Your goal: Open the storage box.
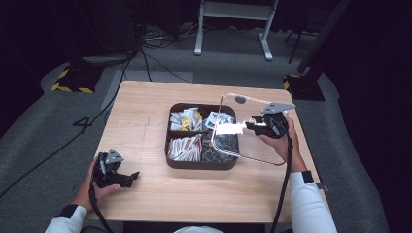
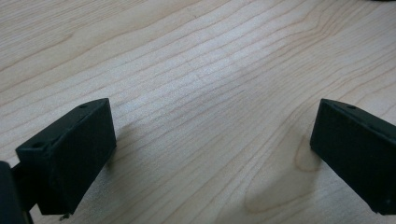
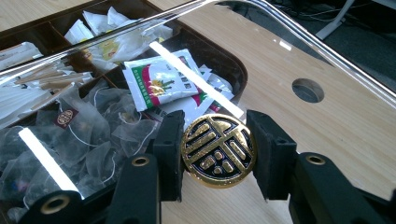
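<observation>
The right gripper (image 3: 218, 151) pinches the round gold knob (image 3: 218, 150) of a clear lid (image 1: 257, 128), holding it tilted over the right side of the brown tray (image 1: 201, 165). The left gripper (image 2: 212, 154) rests spread apart on the desk (image 1: 145, 111), well apart from the tray.

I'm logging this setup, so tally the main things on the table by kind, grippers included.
Grippers: 2, left and right
Box: 1
Clear lid with gold knob: 1
Compartments in the box: 4
Total, not counting compartments: 4
</observation>
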{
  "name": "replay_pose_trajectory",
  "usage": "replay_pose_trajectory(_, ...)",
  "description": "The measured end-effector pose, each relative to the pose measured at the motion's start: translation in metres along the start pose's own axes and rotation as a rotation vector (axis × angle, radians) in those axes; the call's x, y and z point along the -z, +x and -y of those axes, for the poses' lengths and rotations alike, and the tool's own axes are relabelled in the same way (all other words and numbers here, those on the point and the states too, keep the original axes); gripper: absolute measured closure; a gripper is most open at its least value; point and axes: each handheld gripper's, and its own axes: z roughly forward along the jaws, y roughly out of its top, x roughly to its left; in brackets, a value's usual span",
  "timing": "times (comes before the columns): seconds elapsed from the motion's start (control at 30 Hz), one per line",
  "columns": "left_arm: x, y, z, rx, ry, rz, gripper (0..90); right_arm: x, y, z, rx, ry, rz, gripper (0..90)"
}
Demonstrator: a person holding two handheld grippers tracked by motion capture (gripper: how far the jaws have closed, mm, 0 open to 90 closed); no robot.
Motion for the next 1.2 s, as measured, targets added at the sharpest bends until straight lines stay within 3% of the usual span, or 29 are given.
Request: replay_pose_trajectory(1.2, 0.0, 0.0, 0.0, -0.001, -0.001, 0.0, 0.5, 0.026, -0.038, 0.042, -0.076, 0.043, 0.08, 59.6)
